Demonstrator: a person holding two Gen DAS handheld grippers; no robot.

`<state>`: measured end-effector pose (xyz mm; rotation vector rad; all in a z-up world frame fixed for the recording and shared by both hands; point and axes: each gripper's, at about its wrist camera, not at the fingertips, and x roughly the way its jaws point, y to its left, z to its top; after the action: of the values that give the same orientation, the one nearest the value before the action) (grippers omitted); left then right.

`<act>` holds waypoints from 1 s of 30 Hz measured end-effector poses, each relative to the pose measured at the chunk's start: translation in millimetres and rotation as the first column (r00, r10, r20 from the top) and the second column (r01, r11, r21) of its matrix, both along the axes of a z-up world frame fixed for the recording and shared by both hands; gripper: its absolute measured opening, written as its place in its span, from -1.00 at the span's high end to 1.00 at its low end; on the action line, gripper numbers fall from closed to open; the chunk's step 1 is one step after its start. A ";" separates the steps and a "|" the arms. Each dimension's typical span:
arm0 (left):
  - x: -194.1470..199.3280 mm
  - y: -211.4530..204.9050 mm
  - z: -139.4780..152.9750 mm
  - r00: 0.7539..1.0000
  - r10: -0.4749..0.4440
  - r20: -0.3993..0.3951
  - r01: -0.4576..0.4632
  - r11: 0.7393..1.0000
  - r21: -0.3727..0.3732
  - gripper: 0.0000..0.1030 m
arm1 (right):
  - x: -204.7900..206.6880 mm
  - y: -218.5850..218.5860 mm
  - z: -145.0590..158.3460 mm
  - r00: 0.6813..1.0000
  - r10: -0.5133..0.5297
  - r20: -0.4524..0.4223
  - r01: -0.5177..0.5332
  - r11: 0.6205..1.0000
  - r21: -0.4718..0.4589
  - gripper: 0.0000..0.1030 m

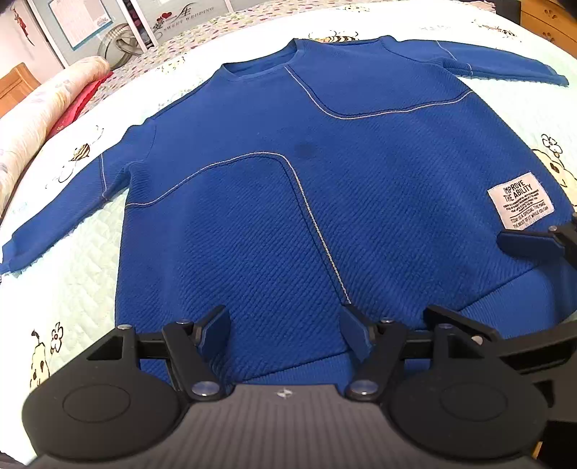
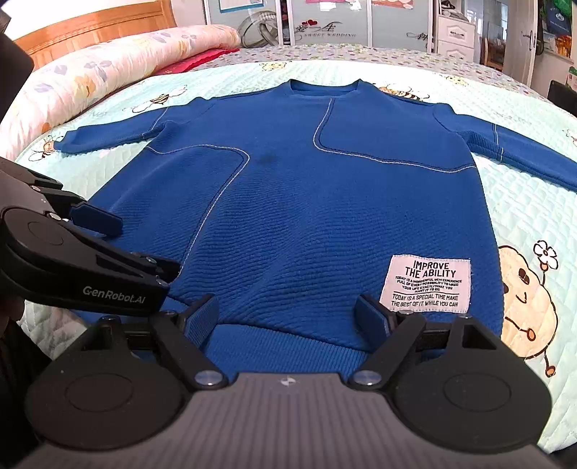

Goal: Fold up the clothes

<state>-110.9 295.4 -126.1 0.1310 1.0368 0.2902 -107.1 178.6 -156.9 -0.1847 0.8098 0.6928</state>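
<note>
Sweater (image 1: pixel 288 202), blue, lies spread flat and face up on the quilted bed (image 1: pixel 72 288), both sleeves out to the sides, its long axis running straight away from both tongs, hem nearest, collar far. Left tongs (image 1: pixel 285 333) and right tongs (image 2: pixel 286 317) both stand apart, empty, poised over the hem band side by side; left nearer the plain hem corner, right nearer the patch (image 2: pixel 427 283). The patch reads "IMPROVE THE ABILITY", with smaller lines ending "TODAY IS A SPECIAL TIME MAKE THE BEST OF IT WHILE YOU CAN". Left tongs' body reads "GenRobot.AI"; a far cabinet panel (image 2: pixel 324 29) reads "SWEET WEDDING".
</note>
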 end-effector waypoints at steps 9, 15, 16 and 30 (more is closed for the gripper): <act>-9.0 12.4 1.7 0.999 0.029 0.023 -0.027 0.997 -0.070 -0.41 | -1.7 10.3 16.5 0.998 0.041 -0.053 -0.044 0.998 -0.054 -0.61; -12.6 29.1 7.0 0.995 0.095 0.035 -0.090 0.988 -0.126 -0.42 | 1.2 33.4 27.4 0.997 0.059 -0.043 -0.063 0.991 -0.118 -0.61; -13.7 30.2 8.1 0.994 0.105 0.039 -0.100 0.987 -0.122 -0.42 | 0.7 37.3 28.8 0.998 0.059 -0.039 -0.063 0.989 -0.131 -0.61; -22.1 52.6 7.9 0.984 0.168 0.052 -0.161 0.980 -0.119 -0.43 | 24.2 50.2 30.3 0.999 0.014 -0.030 -0.019 0.985 -0.170 -0.61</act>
<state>-133.0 348.0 -118.2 -0.0671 1.0015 0.3817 -82.9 228.7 -126.6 -0.3366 0.8960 0.6431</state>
